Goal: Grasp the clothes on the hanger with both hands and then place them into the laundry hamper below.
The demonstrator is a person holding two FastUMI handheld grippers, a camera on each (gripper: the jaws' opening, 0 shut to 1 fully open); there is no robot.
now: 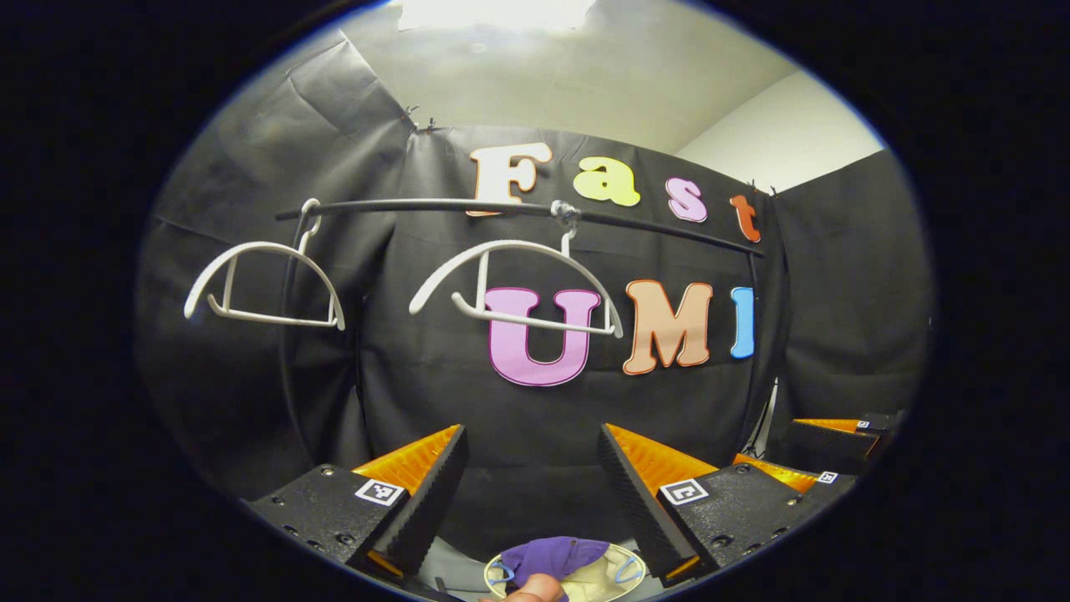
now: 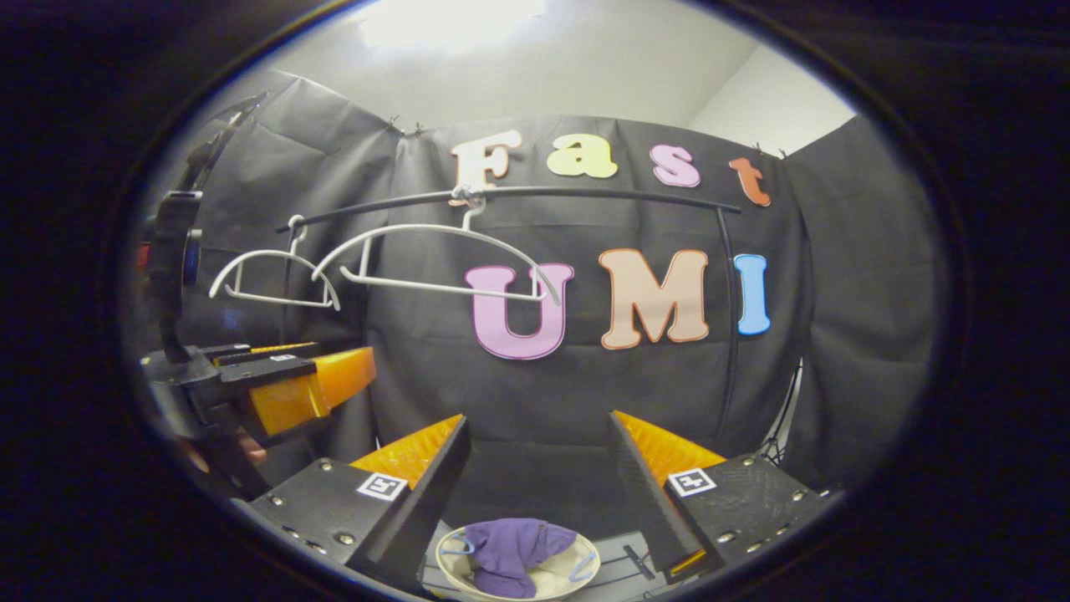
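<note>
Two bare white hangers hang from a black rail [image 1: 435,205]: one [image 1: 263,284] at the left and one [image 1: 514,284] nearer the middle; both show again in the right gripper view [image 2: 272,280] [image 2: 435,255]. Low down stands a pale round hamper [image 2: 447,568] [image 1: 489,577] with a purple garment [image 2: 510,548] [image 1: 556,556] lying in it. My left gripper [image 1: 531,431] is open above the hamper with nothing between its fingers. My right gripper [image 2: 537,418] is open too, also above the hamper. The left gripper [image 2: 334,380] appears at the left of the right gripper view.
The black cloth wall stands close behind the rail. A vertical rail post [image 2: 727,318] runs down at the right. A fingertip [image 1: 535,590] shows at the hamper's near rim. The right gripper [image 1: 823,456] sits at the left gripper's right side.
</note>
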